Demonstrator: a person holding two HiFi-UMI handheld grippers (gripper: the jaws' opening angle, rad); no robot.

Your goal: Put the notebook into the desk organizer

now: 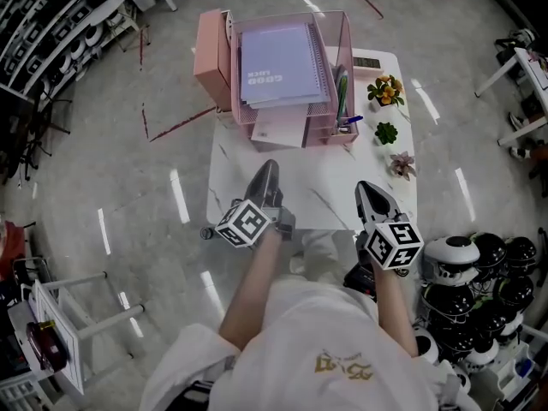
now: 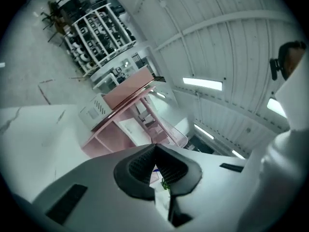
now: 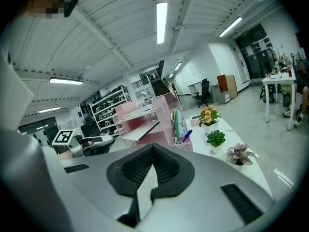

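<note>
We see the notebook (image 1: 278, 62) lying flat in the top tray of the pink desk organizer (image 1: 216, 62) at the far side of the bench (image 1: 325, 204), so we judge the placing done. It looks light, a spiral-bound pad with a bendy cover. To shift it, we would pinch the free edge opposite the wire spine, as a corner grip would probably let it droop. The left gripper (image 1: 268, 168) and right gripper (image 1: 368, 188) hover over the near bench edge, close to our body and pointing toward the organizer, each with jaws together on nothing.
</note>
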